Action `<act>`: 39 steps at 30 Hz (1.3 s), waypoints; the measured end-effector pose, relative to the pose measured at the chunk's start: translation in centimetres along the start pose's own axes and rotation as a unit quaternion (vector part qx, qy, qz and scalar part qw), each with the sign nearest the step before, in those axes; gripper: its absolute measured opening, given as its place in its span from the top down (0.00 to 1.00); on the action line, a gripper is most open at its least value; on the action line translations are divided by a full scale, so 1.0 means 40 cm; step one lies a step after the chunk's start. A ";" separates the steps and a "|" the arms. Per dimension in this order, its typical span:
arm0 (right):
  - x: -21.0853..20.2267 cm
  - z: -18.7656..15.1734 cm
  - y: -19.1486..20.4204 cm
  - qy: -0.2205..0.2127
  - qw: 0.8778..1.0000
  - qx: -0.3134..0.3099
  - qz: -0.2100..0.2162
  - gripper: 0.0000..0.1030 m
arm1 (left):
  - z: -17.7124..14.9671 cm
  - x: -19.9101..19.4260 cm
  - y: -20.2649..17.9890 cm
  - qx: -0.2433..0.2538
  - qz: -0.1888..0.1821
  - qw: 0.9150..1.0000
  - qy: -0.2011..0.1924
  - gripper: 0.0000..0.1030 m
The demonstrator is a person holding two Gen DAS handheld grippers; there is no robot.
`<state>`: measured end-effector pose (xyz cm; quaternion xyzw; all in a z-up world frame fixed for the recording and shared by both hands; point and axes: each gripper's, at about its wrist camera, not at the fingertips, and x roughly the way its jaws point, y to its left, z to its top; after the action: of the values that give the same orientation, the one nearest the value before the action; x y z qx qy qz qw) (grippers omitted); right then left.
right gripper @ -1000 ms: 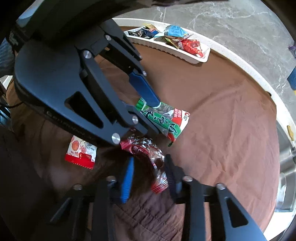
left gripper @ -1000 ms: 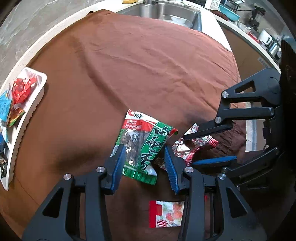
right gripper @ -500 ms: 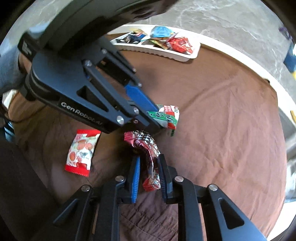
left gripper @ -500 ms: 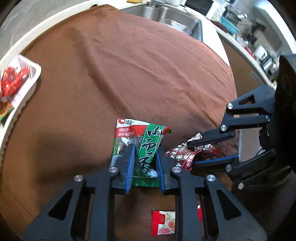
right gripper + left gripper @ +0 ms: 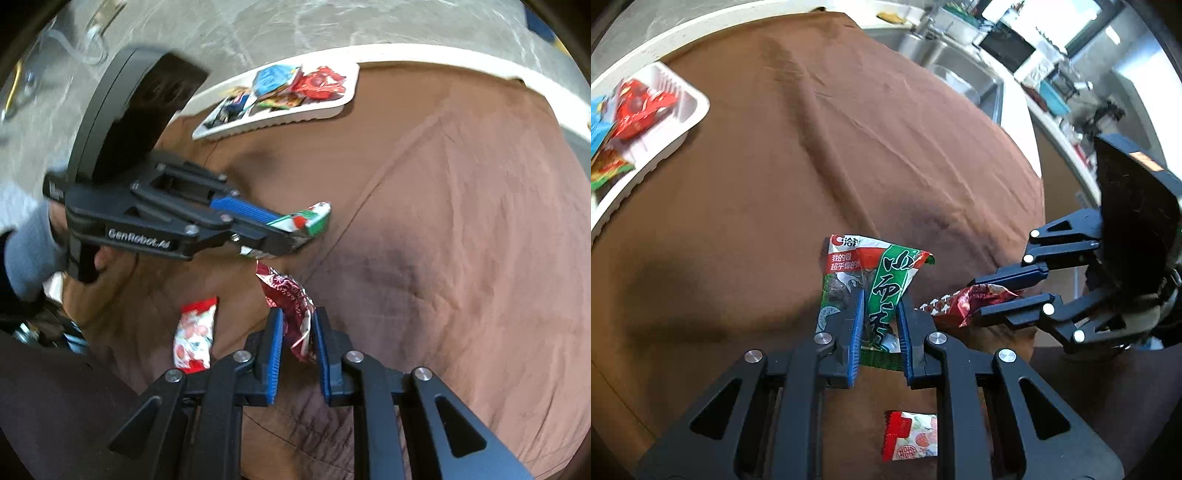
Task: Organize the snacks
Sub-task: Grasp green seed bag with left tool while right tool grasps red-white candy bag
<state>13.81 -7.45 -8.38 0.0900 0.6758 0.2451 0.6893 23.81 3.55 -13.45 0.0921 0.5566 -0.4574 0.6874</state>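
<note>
My left gripper (image 5: 880, 301) is shut on a green and red snack packet (image 5: 882, 284) and holds it above the brown cloth (image 5: 812, 147). It also shows in the right wrist view (image 5: 310, 221). My right gripper (image 5: 297, 317) is shut on a dark red patterned snack packet (image 5: 291, 299), also lifted; that packet shows in the left wrist view (image 5: 975, 299) between the right gripper's fingers. A red and white candy packet (image 5: 910, 435) lies on the cloth below both grippers, also seen in the right wrist view (image 5: 194, 332). A white tray (image 5: 687, 110) holds several snacks at the far left.
The tray (image 5: 314, 112) sits at the cloth's far edge in the right wrist view. A steel sink (image 5: 960, 74) and cluttered counter lie beyond the cloth. A white counter rim (image 5: 443, 59) borders the cloth.
Both grippers closed on their packets and lifted them off the cloth. The left gripper has swung up and away from the tray side; the candy packet has not moved.
</note>
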 end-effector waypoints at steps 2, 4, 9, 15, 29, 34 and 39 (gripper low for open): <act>-0.008 0.009 -0.015 -0.005 1.000 0.021 0.016 0.82 | -0.005 -0.020 0.021 -0.016 -0.012 1.000 -0.011 0.85; -0.019 0.012 -0.028 -0.011 0.998 0.043 0.034 0.82 | -0.014 -0.035 0.034 -0.029 -0.020 0.999 -0.018 0.85; -0.025 0.039 -0.055 -0.019 0.994 0.085 0.072 0.82 | -0.034 -0.079 0.068 -0.058 -0.034 0.997 -0.039 0.85; -0.014 0.045 -0.065 -0.013 0.994 0.090 0.064 0.82 | -0.052 -0.074 0.050 -0.031 0.012 0.999 -0.023 0.85; -0.002 0.028 -0.066 -0.008 0.995 0.091 0.052 0.82 | -0.032 -0.072 -0.068 0.099 0.108 0.989 -0.008 0.24; 0.005 0.026 -0.062 -0.006 0.996 0.082 0.044 0.82 | 0.000 -0.042 -0.066 0.095 0.117 0.989 0.003 0.24; 0.016 0.029 -0.023 0.006 0.999 0.029 0.016 0.79 | 0.011 -0.007 -0.055 0.089 0.110 0.990 0.020 0.24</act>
<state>15.12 -7.72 -9.31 0.1197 0.6850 0.2368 0.6785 22.53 2.17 -12.22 0.2220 0.5138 -0.4248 0.7115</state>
